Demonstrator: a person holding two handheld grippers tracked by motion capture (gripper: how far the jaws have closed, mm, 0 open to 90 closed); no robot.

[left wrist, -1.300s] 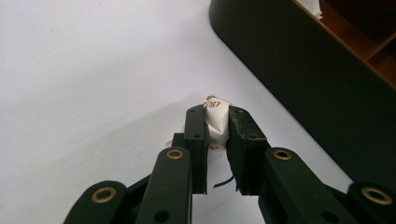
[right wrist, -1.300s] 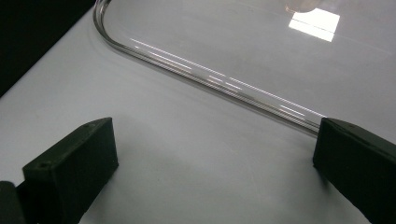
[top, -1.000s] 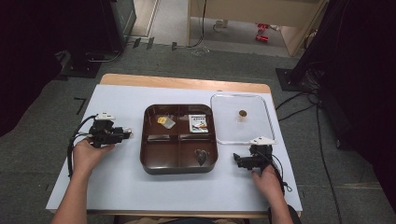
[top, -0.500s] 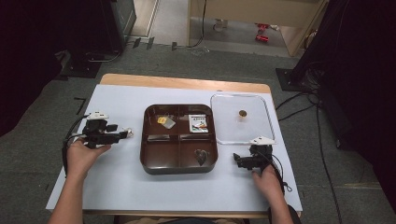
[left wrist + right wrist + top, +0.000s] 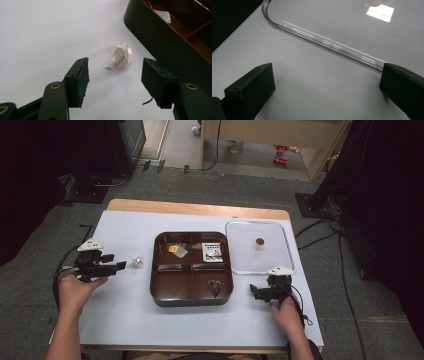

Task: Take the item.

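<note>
A table (image 5: 200, 212) with a pale sheet (image 5: 130, 315) over its top carries everything here. At the middle of the sheet sits a dark brown tray (image 5: 192, 269) split into four compartments: the one at 10 o'clock holds a small yellow and white packet (image 5: 177, 249), the one at 2 o'clock a white card (image 5: 213, 252) with print on it, the one at 4 o'clock a small dark heart-shaped piece (image 5: 215, 287), and what the 8 o'clock one holds cannot be told. Just beside the tray at its 3 o'clock side lies a clear lid (image 5: 258, 247) with a small brown knob (image 5: 259, 241) at its middle. The left gripper (image 5: 114, 266), held in the person's left hand (image 5: 77, 287) at the sheet's 9 o'clock edge, points toward the tray; in the left gripper view its jaws stand wide apart with nothing between them, and a crumpled white wrapper (image 5: 120, 56) lies on the sheet just ahead of them, near the tray's outer wall (image 5: 160, 42) but apart from it. The right gripper (image 5: 260, 293), in the right hand (image 5: 286, 312) at about 4 o'clock on the sheet, also has its jaws spread wide and empty, resting low over the sheet with the lid's rounded rim (image 5: 322, 42) just ahead.
</note>
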